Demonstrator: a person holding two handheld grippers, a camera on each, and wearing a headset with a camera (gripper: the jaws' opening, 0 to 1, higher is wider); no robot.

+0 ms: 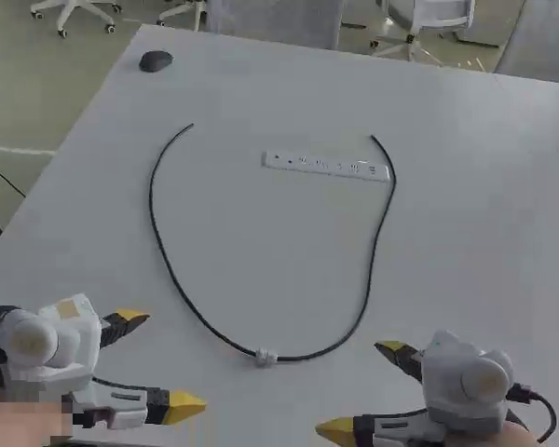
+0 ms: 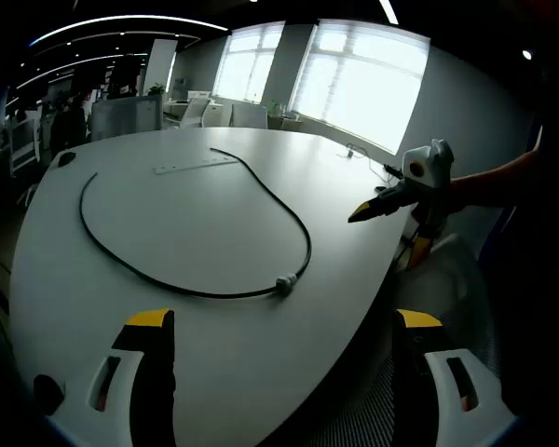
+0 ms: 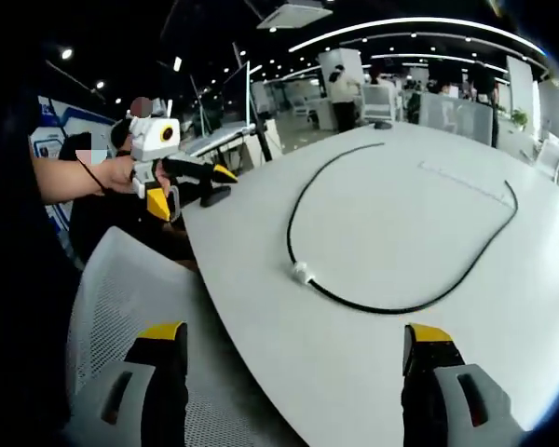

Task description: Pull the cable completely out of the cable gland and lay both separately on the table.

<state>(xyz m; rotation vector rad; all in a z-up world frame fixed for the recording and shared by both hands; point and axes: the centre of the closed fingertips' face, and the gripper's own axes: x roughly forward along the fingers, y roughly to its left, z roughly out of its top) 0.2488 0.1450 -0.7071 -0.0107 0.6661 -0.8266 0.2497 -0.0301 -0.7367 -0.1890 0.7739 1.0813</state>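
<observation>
- Zero steps done: cable [image 1: 158, 233] threaded thru cable gland [image 1: 265, 356], both on worktop [image 1: 289, 270].
- Jaws spread, empty, clear of cable: left tool [image 1: 163, 361], right tool [image 1: 361, 389].
- Remaining: grip, pull out, lay sep.

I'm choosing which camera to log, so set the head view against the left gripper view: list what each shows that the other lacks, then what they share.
Head view's own: the floor with wheeled chair bases, and the white body of the left gripper.
Left gripper view's own: bright windows, ceiling light strips and the arm behind the right gripper.
Shared: the table, the looped black cable with the cable gland threaded on it, the power strip, and both grippers open.
</observation>
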